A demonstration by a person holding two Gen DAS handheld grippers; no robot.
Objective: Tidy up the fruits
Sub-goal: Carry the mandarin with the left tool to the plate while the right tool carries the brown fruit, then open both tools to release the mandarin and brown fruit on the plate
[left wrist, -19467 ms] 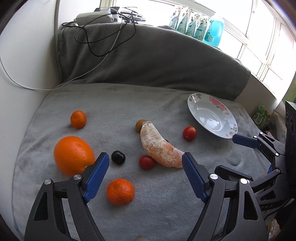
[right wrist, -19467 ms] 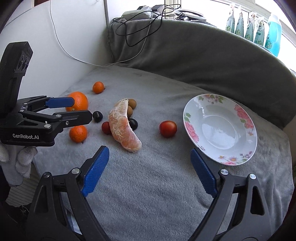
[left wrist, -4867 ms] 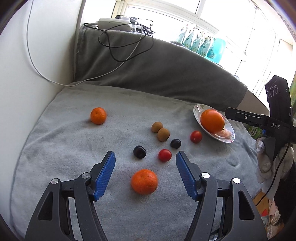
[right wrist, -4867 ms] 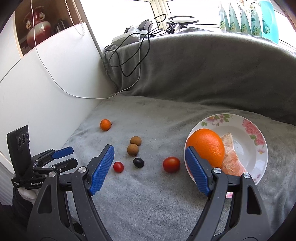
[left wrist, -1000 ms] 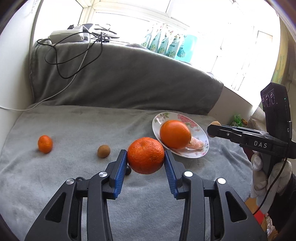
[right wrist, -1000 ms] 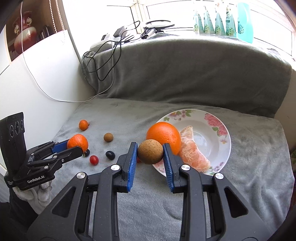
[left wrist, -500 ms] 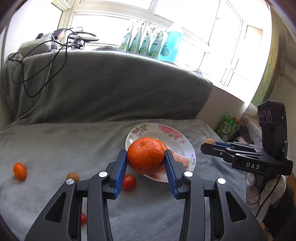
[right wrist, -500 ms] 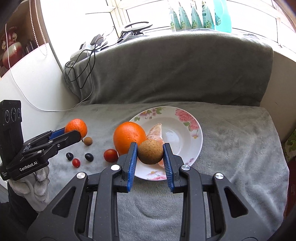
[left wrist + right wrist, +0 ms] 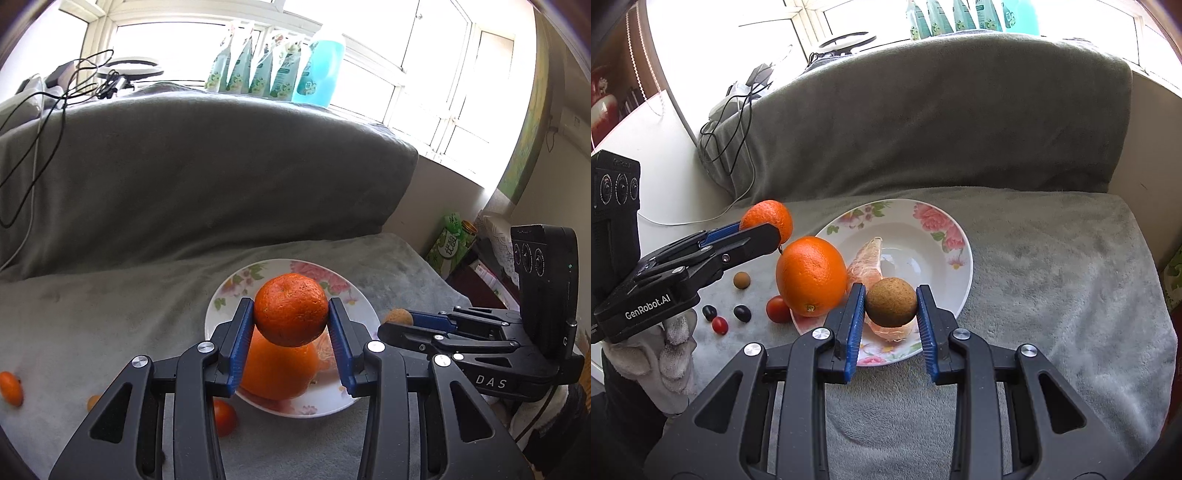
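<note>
Left wrist view: left gripper [image 9: 291, 325] clamps a mandarin [image 9: 291, 309] above the floral plate [image 9: 343, 400]; right gripper [image 9: 891, 308] squeezes 1 brown fruit [image 9: 891, 302] over it.

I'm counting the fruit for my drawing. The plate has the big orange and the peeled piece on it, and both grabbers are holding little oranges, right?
Not quite. Only the left gripper holds a small orange. The right gripper holds a round brown fruit, as the right wrist view shows. The big orange and peeled piece are on the plate.
</note>
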